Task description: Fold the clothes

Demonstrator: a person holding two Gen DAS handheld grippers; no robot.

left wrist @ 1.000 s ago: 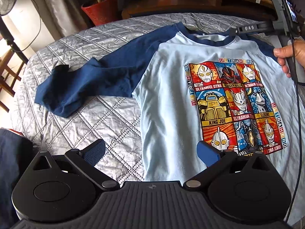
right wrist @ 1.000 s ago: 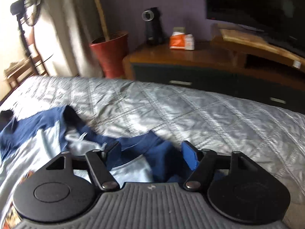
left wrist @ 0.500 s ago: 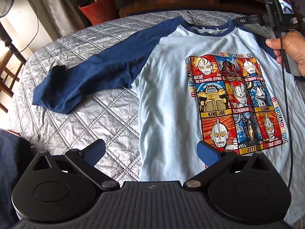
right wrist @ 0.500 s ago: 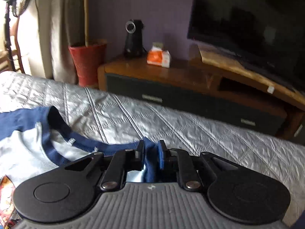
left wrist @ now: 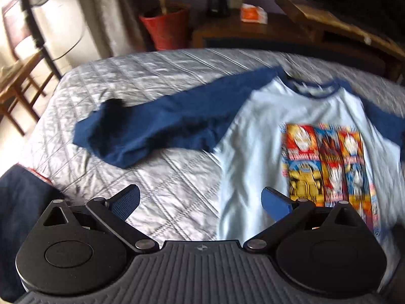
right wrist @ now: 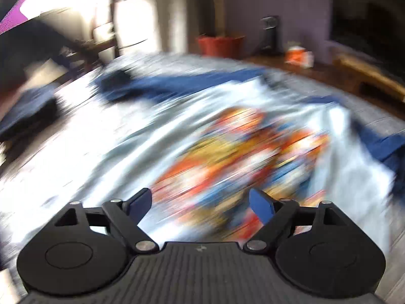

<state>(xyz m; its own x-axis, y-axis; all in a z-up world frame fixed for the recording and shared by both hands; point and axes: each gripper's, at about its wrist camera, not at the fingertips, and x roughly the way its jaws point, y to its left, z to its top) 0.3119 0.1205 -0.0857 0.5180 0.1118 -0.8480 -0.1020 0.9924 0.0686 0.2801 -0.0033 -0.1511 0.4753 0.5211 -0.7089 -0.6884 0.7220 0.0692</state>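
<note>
Left wrist view: the left gripper [left wrist: 200, 202] hangs over the bed with its blue pads apart and nothing between them. Directly under and ahead of it lies the quilted bedspread [left wrist: 157, 81]; just to its right begins the pale blue body of the shirt [left wrist: 253, 136], spread face up with the cartoon print [left wrist: 326, 162] further right. Ahead and to the left, the long navy sleeve [left wrist: 157, 129] stretches away from the shoulder, still unfolded, its cuff end bunched. The navy collar [left wrist: 314, 88] sits at the far end. Compared with half a second ago, the other gripper and the hand that held it at the collar have gone from this view.

Right wrist view: heavy blur shows fast travel. The right gripper [right wrist: 201, 206] was pinched on the navy collar edge half a second ago; now its jaws are opening, with nothing between the pads, and the shirt's print [right wrist: 243, 152] lies ahead of it, where before it looked past the collar at the dresser. The other sleeve [right wrist: 379, 144] shows as a crumpled navy patch to its far right.

So the neckline tug appears done and the garment lies roughly flat. The likely next stage is bringing the sleeves in over the body; neither is folded yet.
</note>
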